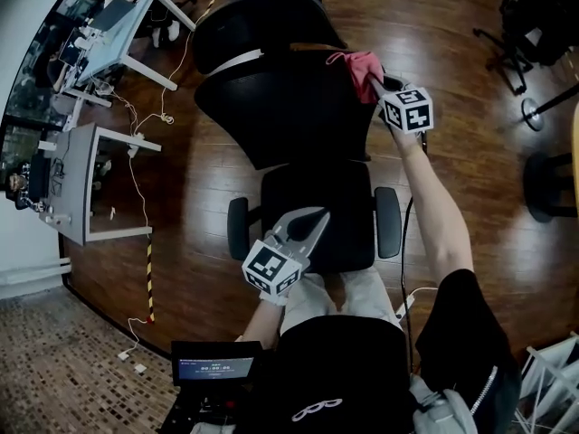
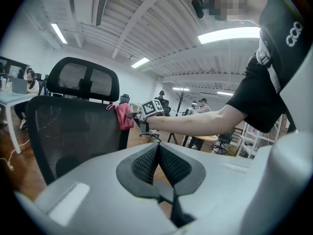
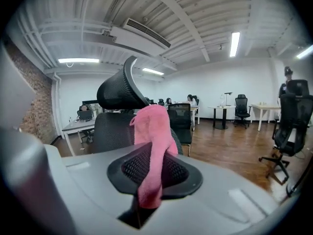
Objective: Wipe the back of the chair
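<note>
Right tool, jaws pinching pink cloth so its free end leads toward the chair back; left tool, closed, empty, parked clear.

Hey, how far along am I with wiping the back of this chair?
Done: the pink cloth is clamped in the right gripper. In hand: the cloth sits at the upper right edge of the backrest, so wiping looks barely begun. Left: probably most of the mesh, though no wiped area shows. The left gripper is shut and empty.
</note>
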Demonstrator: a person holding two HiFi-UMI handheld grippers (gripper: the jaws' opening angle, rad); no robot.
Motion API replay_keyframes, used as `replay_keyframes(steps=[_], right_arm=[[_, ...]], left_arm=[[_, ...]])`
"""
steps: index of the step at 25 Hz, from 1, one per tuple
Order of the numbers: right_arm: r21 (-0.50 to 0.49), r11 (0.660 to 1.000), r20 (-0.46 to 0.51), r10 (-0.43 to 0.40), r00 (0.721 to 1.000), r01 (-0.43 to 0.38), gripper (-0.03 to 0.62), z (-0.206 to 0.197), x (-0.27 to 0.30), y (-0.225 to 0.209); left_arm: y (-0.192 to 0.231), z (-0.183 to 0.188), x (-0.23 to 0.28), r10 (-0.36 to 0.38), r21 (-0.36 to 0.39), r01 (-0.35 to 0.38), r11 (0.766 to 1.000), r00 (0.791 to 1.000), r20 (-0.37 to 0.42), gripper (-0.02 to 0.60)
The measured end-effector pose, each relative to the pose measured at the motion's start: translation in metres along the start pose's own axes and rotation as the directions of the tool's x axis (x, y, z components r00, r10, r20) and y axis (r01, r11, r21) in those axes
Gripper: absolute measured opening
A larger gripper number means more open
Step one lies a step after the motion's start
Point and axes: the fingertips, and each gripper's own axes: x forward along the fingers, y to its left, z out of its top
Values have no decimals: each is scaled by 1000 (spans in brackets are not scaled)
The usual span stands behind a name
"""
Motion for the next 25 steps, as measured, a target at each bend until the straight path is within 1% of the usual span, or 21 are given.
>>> replay_keyframes(steps=[4,8,11,12,13,14,16,18,19,21,23,25], right_arm=[[-24,999,3,-28,1000,28,41,0,-7,-7],[-21,993,12,-113,993,114,41,-6,-18,-16],[-32,984,-8,-174,985,174,40,-11,-19,-15],[-35,978,-16,-208,978,207,40,-12,-23,-18],[-40,966,-21,-256,967,255,40,-14,-30,-24],[-48,949,-23,-314,949,313,40,-16,-39,-31],[-61,904,-28,-426,905,423,40,-22,-57,-46],[-43,871,-49,-490,870,489,40,-31,-66,-55],[-27,862,-63,-506,860,506,40,-35,-67,-57],[-7,855,-80,-517,852,518,40,-41,-64,-52],[-21,860,-82,-509,857,509,40,-41,-55,-37],[-62,871,-79,-491,868,487,40,-38,-39,-13]], left_arm=[[-2,-7,6,6,-6,-6,1000,1000,0,-9],[4,-15,-2,3,-16,-3,1000,1000,7,-9],[15,-20,-17,-10,-28,10,1000,1000,9,-9],[18,-22,-21,-19,-28,19,999,1000,7,-9],[21,-24,-25,-30,-27,30,999,1000,2,-9],[24,-26,-29,-41,-26,41,999,999,-4,-9],[31,-31,-37,-63,-27,62,998,998,-16,-9],[38,-35,-44,-81,-29,81,996,996,-26,-9],[42,-35,-46,-90,-30,89,996,996,-30,-9],[47,-35,-51,-107,-30,106,994,994,-34,-9],[53,-34,-56,-121,-26,120,992,992,-34,-8],[60,-32,-63,-126,-24,126,992,992,-25,-9]])
